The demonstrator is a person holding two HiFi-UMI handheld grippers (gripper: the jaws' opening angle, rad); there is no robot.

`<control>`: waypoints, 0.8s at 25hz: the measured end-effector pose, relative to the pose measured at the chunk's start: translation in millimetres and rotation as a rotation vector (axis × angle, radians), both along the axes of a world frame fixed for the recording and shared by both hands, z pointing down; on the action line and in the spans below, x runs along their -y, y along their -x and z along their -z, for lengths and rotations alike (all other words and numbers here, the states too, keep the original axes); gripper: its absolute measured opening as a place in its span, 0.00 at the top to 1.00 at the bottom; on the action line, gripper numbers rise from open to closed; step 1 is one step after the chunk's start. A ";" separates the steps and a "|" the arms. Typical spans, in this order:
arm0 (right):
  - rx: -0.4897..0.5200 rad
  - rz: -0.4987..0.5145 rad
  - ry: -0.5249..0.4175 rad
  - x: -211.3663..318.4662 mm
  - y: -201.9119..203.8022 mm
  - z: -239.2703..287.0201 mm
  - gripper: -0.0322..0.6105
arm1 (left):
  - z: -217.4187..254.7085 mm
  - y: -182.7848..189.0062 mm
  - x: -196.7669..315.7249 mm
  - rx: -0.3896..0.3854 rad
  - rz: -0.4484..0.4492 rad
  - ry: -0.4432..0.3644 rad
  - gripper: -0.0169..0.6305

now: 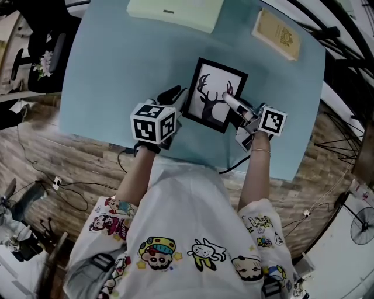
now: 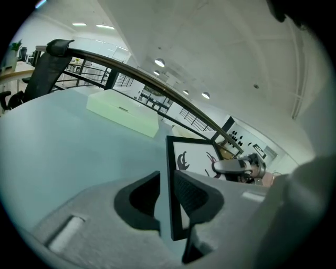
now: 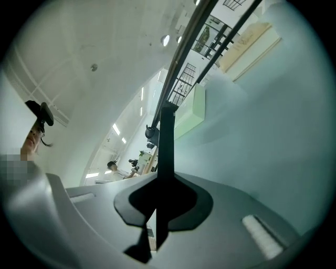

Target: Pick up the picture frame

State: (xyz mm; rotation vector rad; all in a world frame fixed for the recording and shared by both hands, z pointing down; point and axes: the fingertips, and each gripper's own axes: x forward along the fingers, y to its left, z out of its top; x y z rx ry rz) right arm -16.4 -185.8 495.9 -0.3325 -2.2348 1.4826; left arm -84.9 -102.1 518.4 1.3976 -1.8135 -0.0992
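The black picture frame [image 1: 214, 93] with a deer-antler print hangs tilted above the teal table [image 1: 111, 76], between my two grippers. In the head view my left gripper [image 1: 177, 97] is at the frame's left edge. In the left gripper view that frame edge [image 2: 175, 210] stands between the jaws of the left gripper [image 2: 167, 185]. One pad lies against the frame's front and a thin strip of table shows beside the other. My right gripper [image 1: 229, 101] is shut on the frame's right edge. The right gripper view shows the frame [image 3: 166, 142] edge-on, pinched in the right gripper [image 3: 164, 185].
A pale green box [image 1: 175, 13] lies at the table's far edge, and a tan book [image 1: 277, 34] at its far right corner. Cables [image 1: 70, 190] run over the wooden floor in front of the table. An office chair [image 2: 50, 65] stands beyond the table.
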 end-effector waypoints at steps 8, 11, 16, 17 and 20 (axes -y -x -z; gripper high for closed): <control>0.040 -0.078 -0.224 13.8 -17.1 46.2 0.90 | 52.3 -0.8 -0.9 0.118 -0.020 -0.076 0.85; 0.079 -0.113 -0.306 11.5 -22.6 70.8 0.90 | 75.1 -4.5 -4.7 0.156 -0.022 -0.113 0.85; 0.145 -0.175 -0.442 20.0 -41.7 107.3 0.90 | 109.5 -18.3 2.7 0.223 -0.027 -0.171 0.85; 0.161 -0.188 -0.469 19.0 -44.5 114.8 0.90 | 116.5 -19.8 0.9 0.237 -0.029 -0.182 0.85; 0.189 -0.226 -0.549 8.5 -48.6 137.9 0.90 | 134.8 -20.7 -12.3 0.280 -0.038 -0.208 0.85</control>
